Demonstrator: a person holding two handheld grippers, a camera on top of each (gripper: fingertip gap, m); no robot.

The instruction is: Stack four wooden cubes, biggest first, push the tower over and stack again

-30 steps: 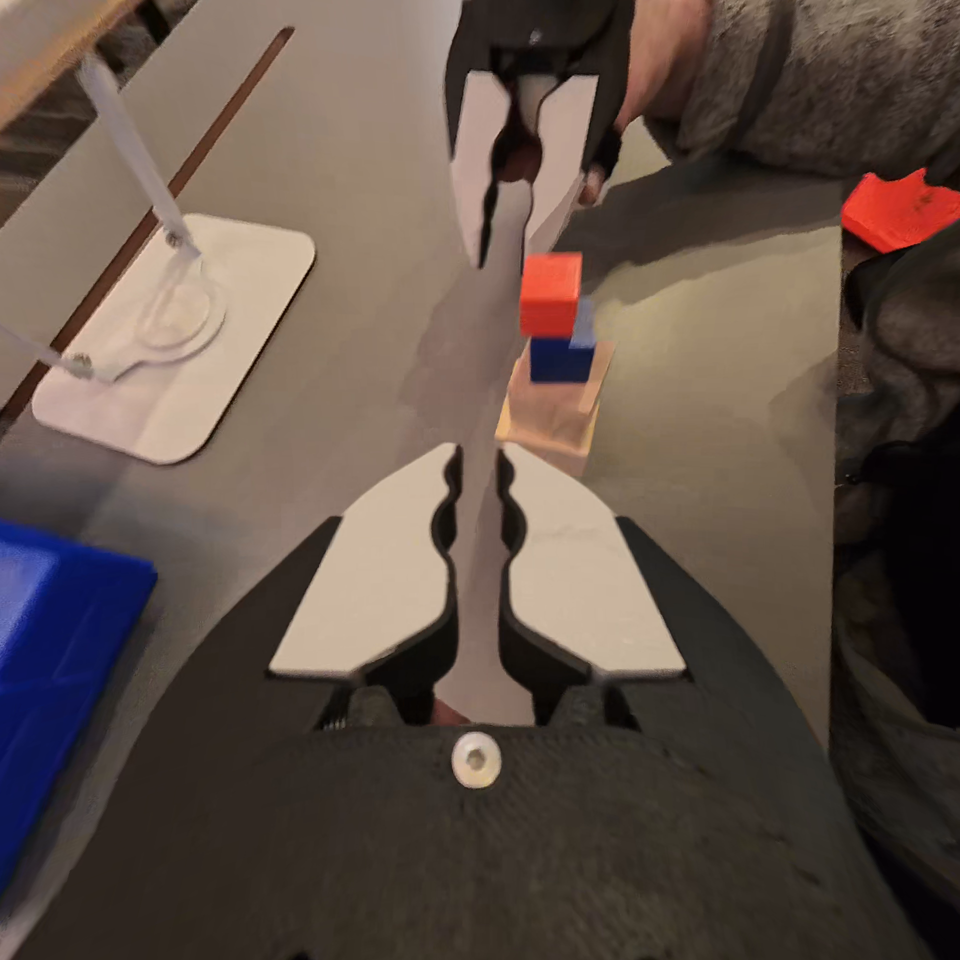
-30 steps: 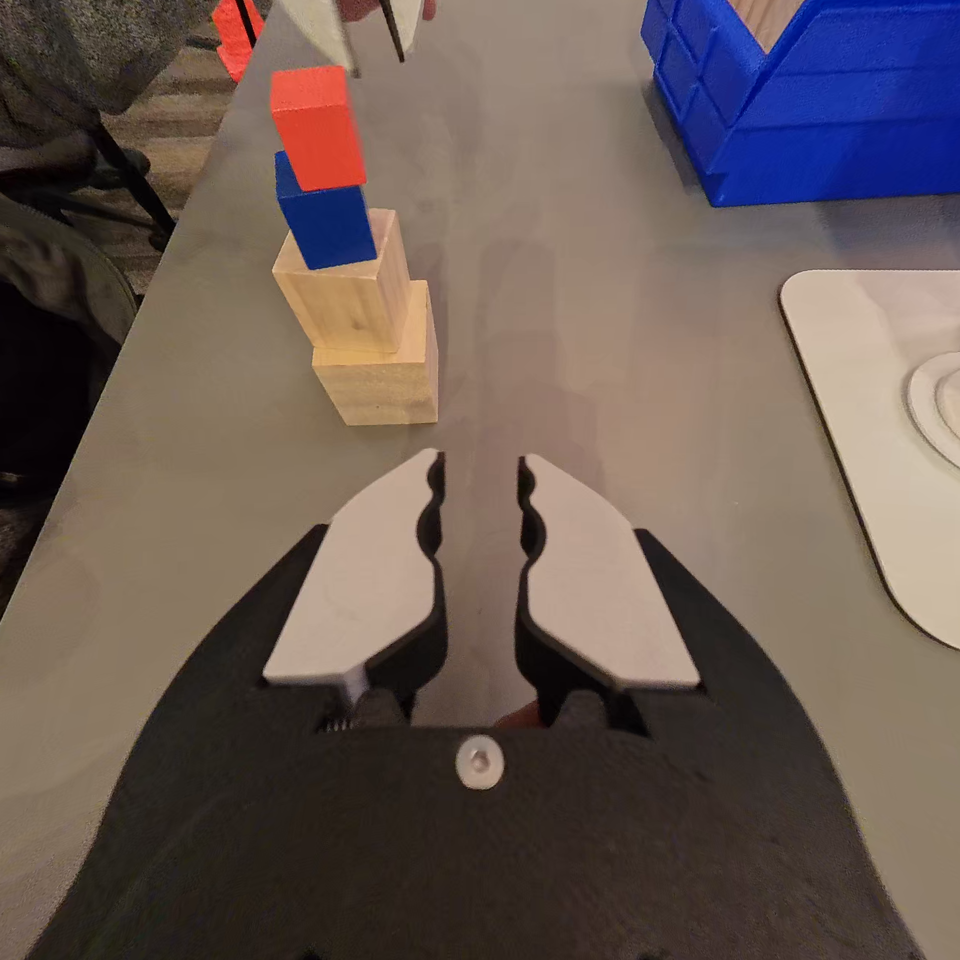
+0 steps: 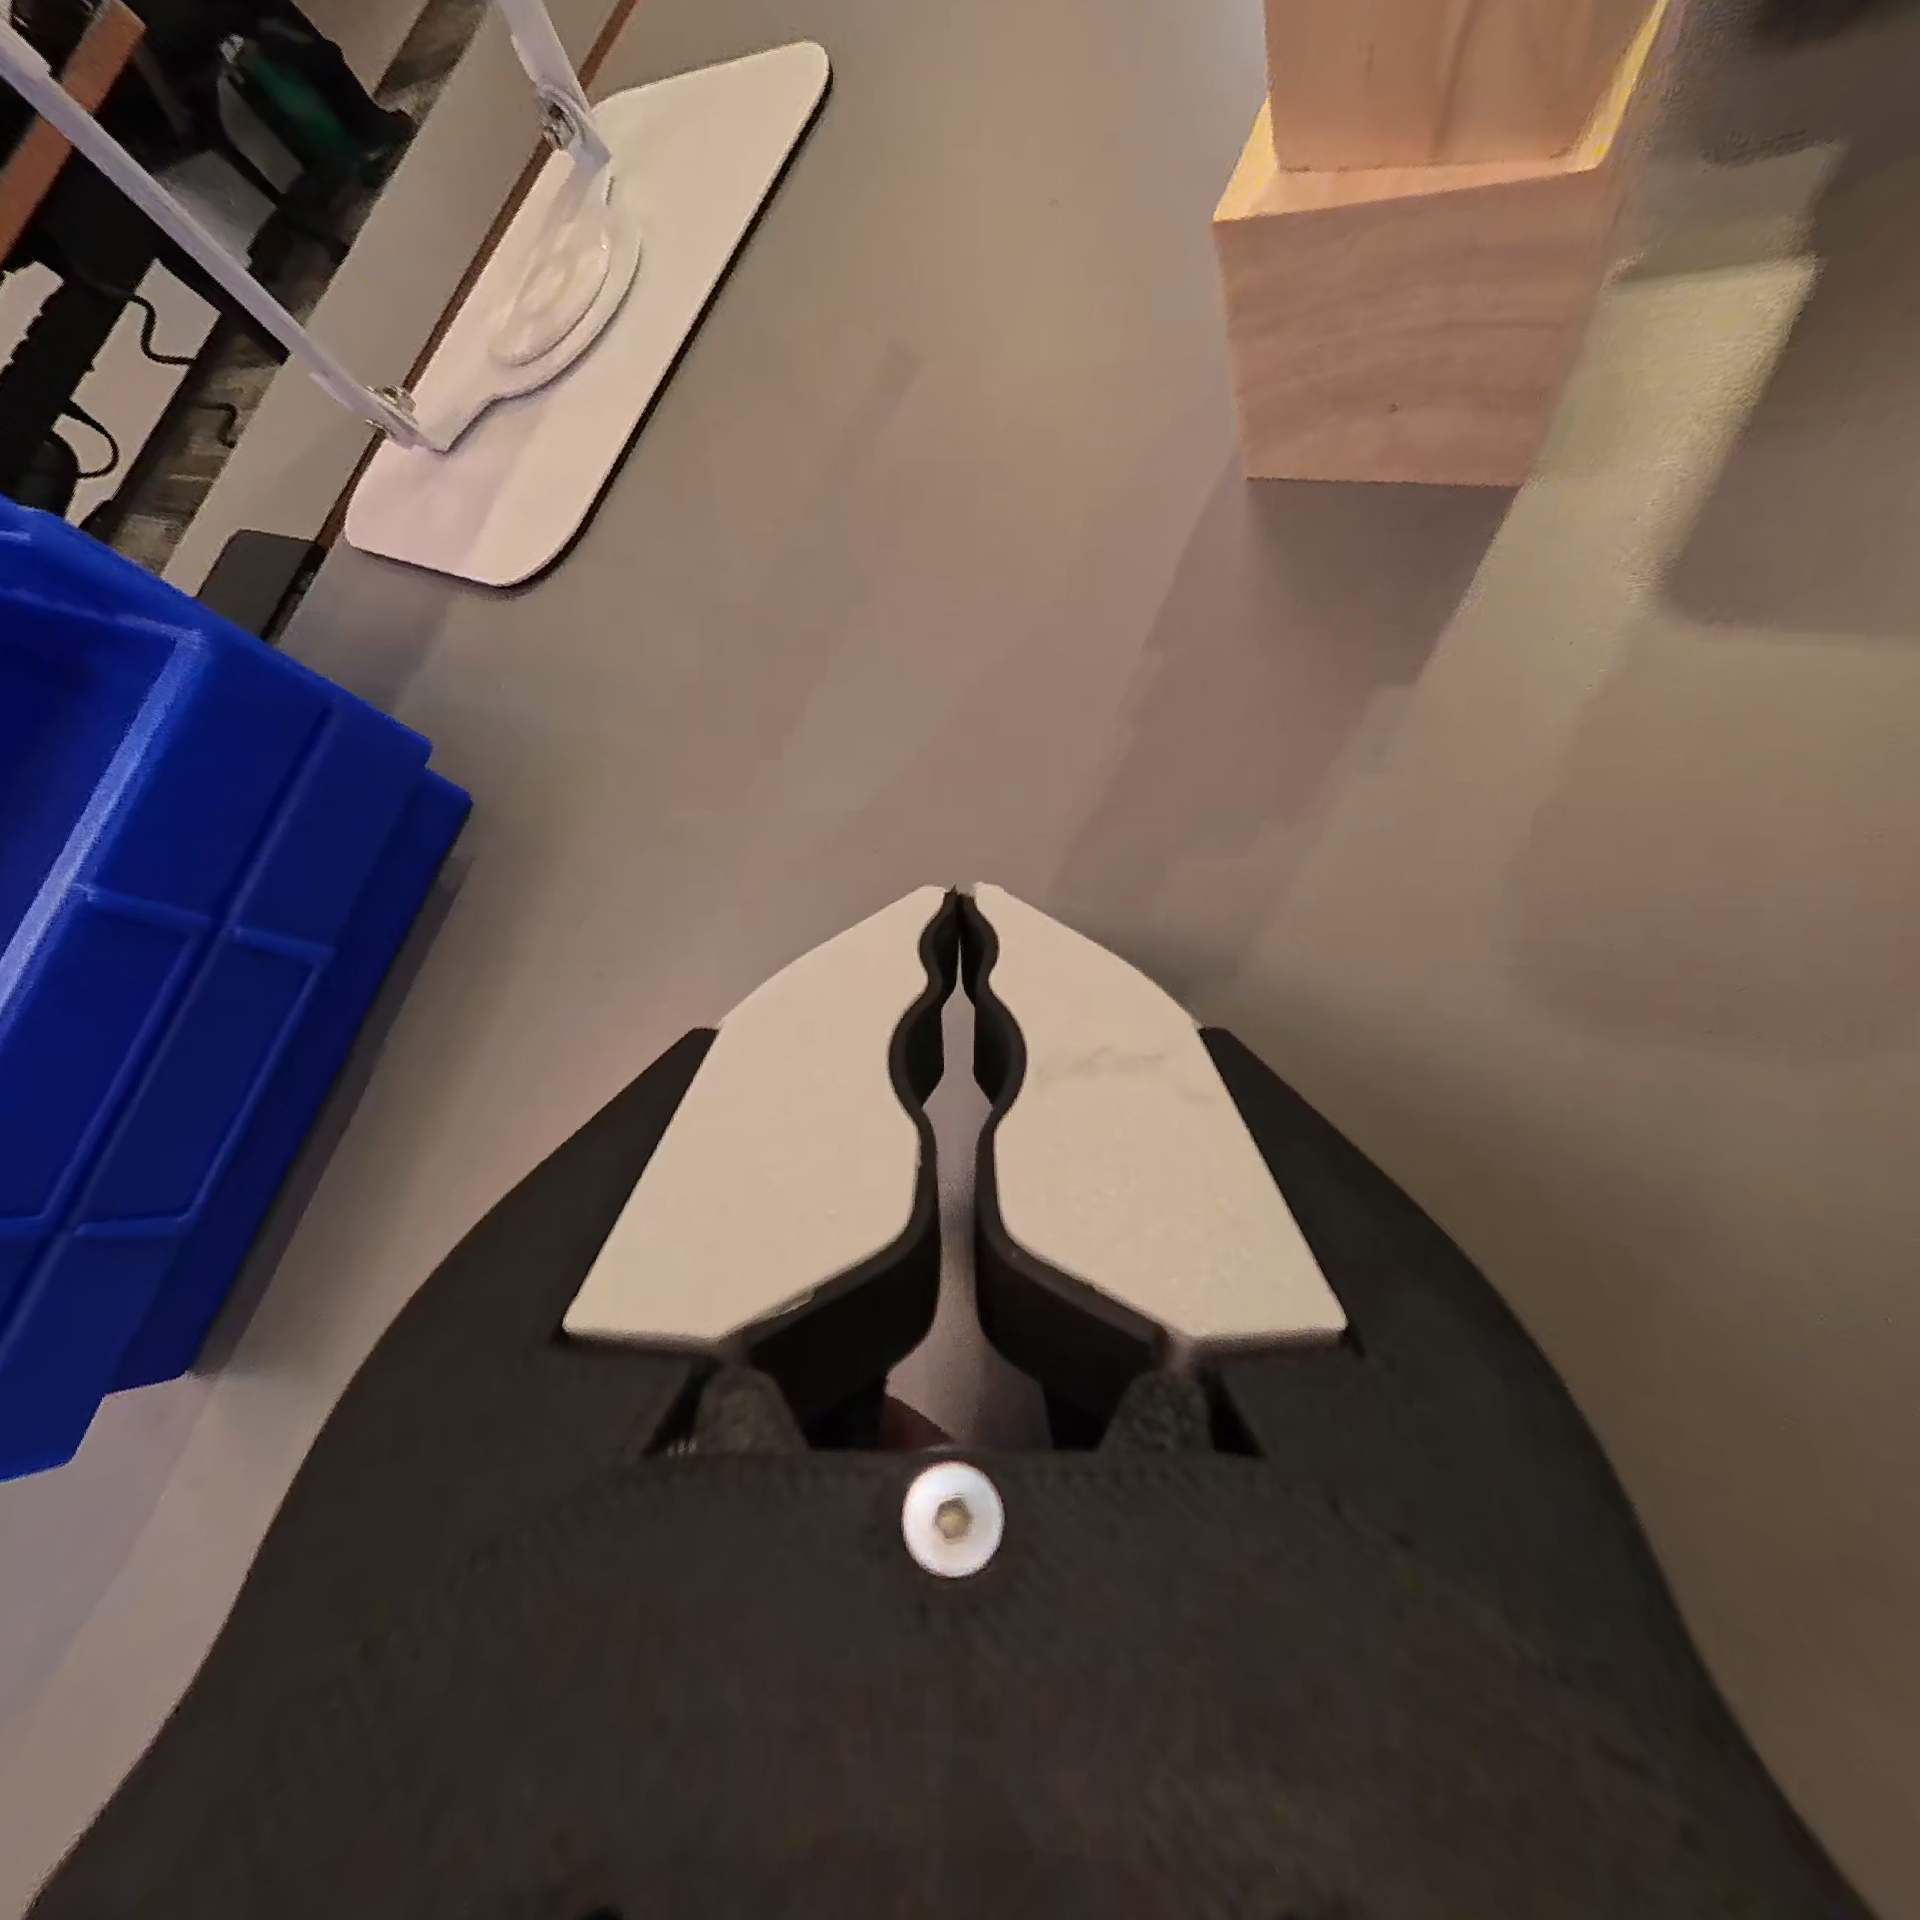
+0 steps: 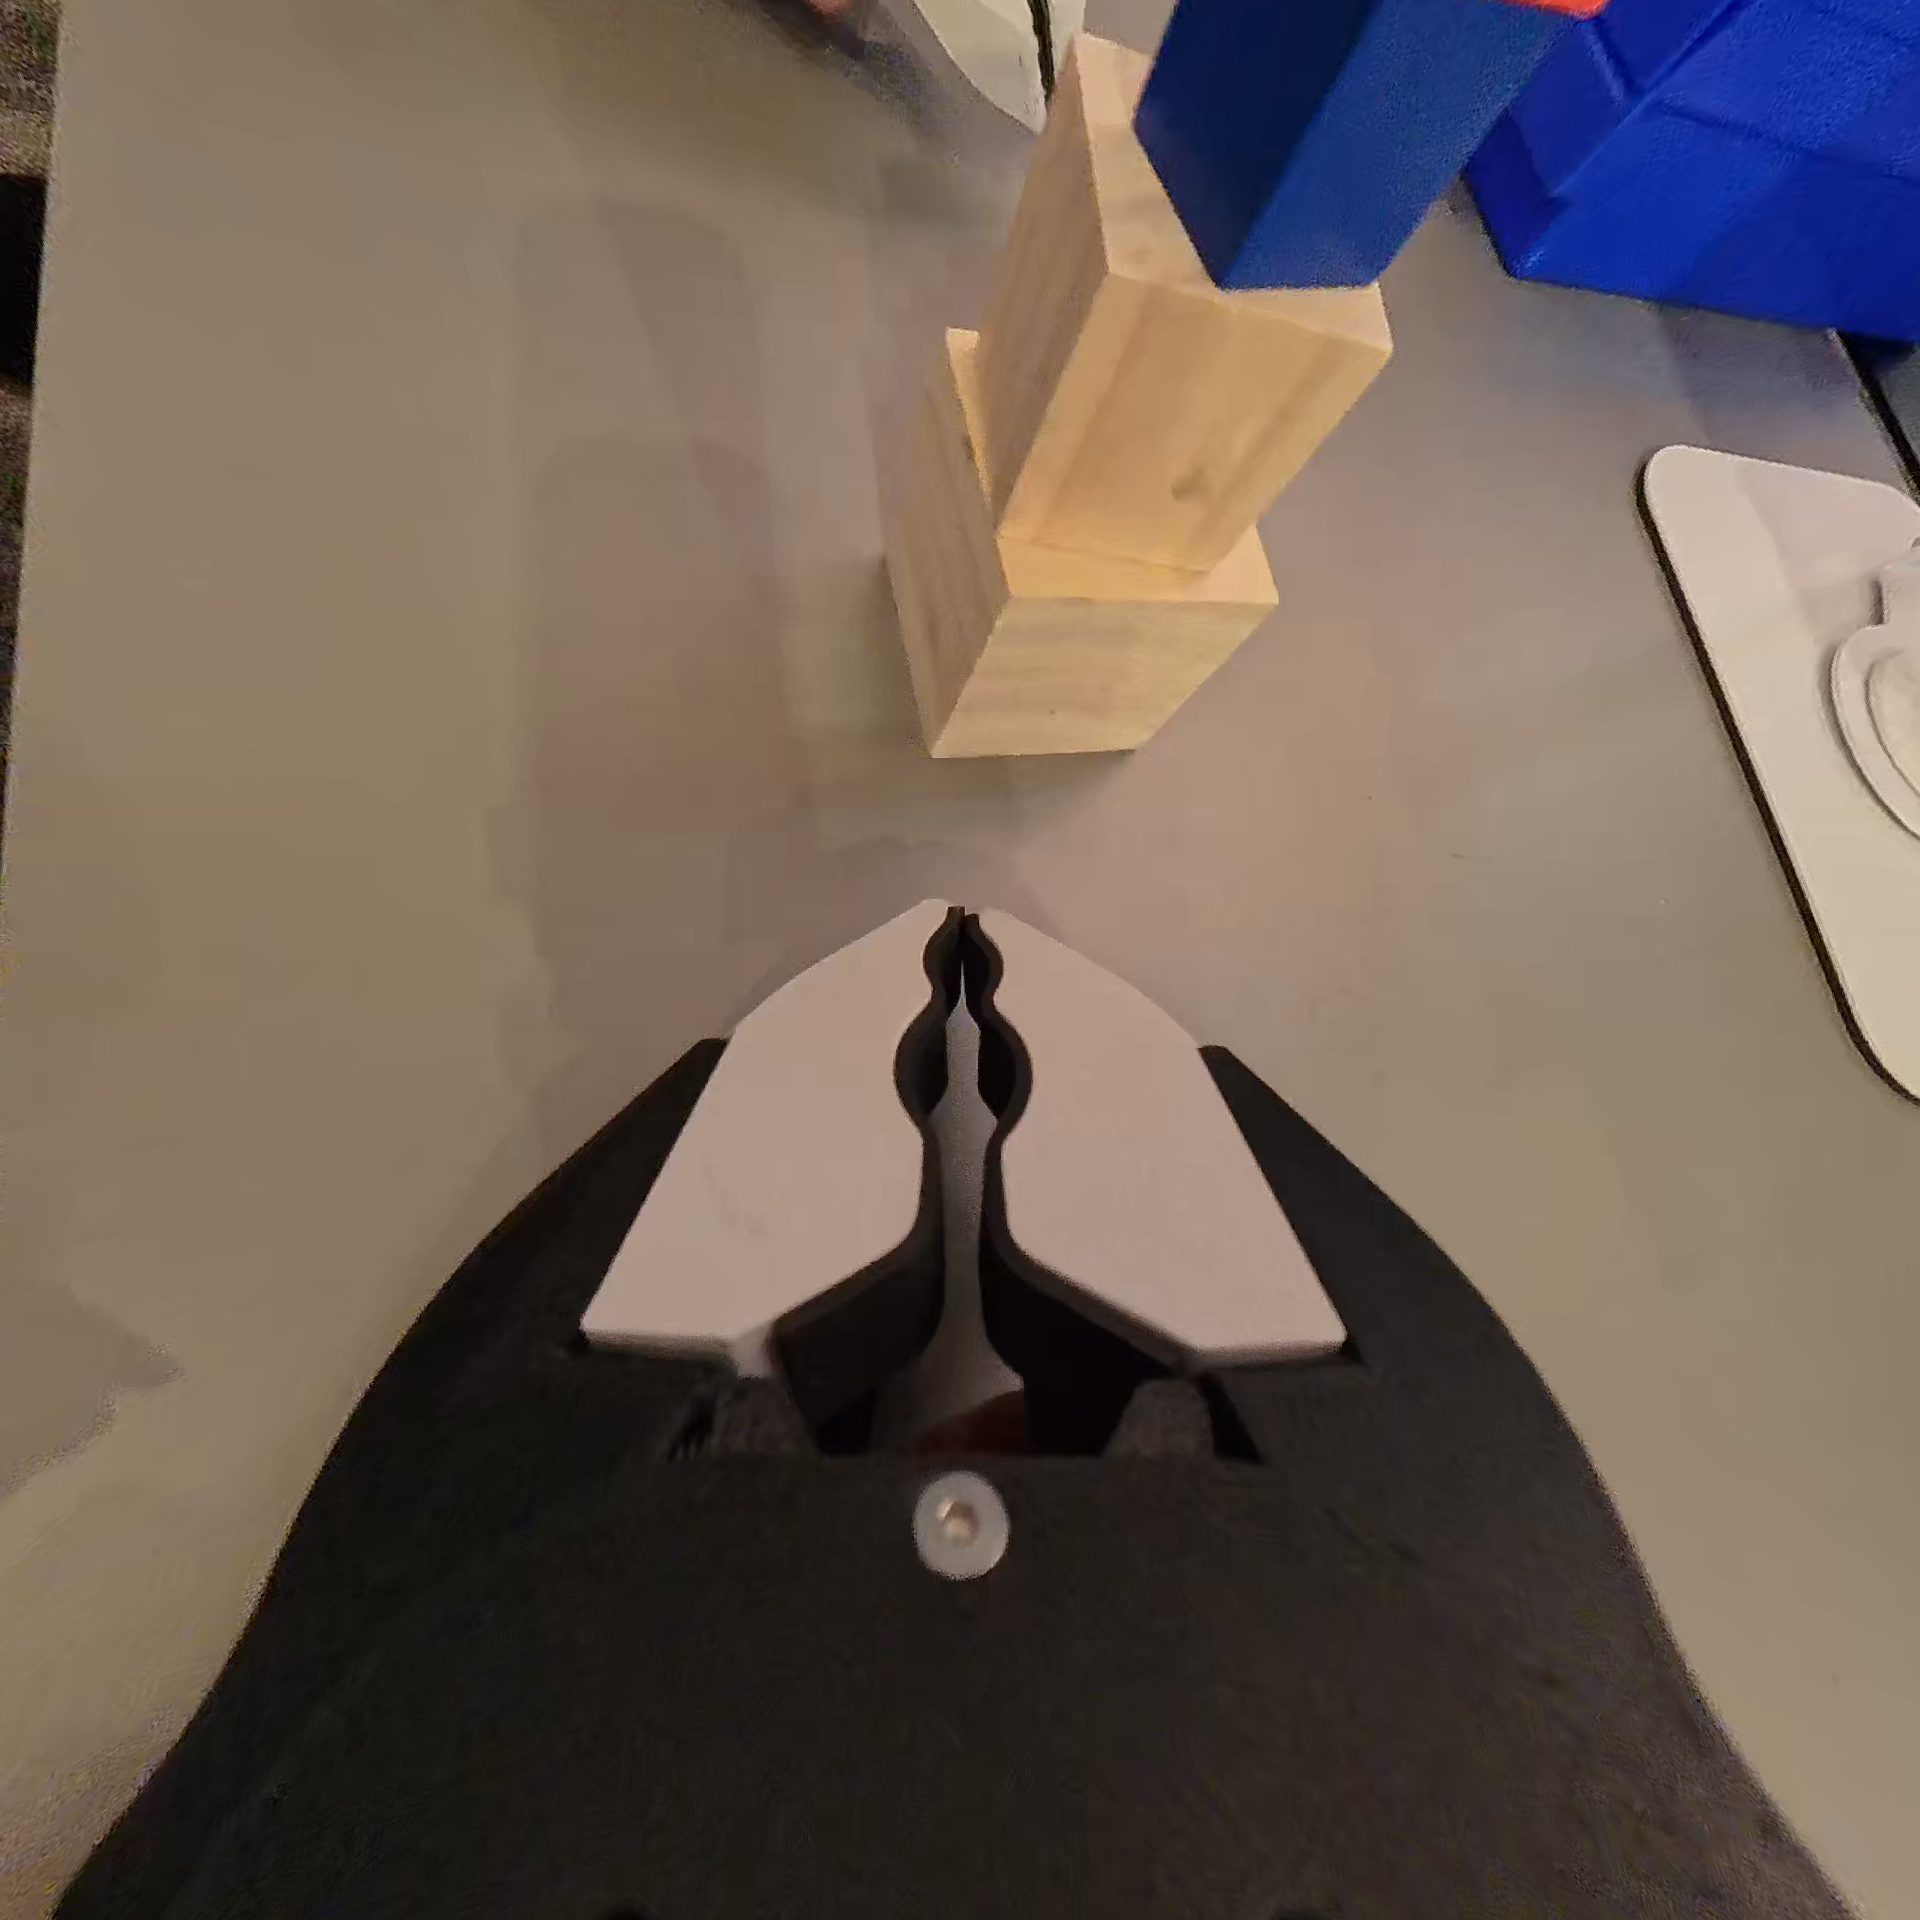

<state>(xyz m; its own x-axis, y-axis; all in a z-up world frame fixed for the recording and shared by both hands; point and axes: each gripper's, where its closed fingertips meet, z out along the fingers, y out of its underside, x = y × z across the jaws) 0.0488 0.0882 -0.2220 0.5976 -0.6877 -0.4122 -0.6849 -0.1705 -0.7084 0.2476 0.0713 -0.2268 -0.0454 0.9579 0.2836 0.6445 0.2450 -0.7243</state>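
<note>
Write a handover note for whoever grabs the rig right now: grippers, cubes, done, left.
Left gripper: shut, empty, low over the grey table, the tower's base ahead to its right.
Right gripper: shut, empty, pointing at the tower.
Cubes: big wooden cube on the table, smaller wooden cube on it, blue cube on that. Only a red sliver shows at the frame's top; whether it is the fourth cube I cannot tell.
Done: tower standing, at least three high.
Left: push it over, restack biggest first.

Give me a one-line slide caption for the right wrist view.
Shut right gripper on the grey table facing a tower: two plain wooden cubes topped by a blue cube.
</note>
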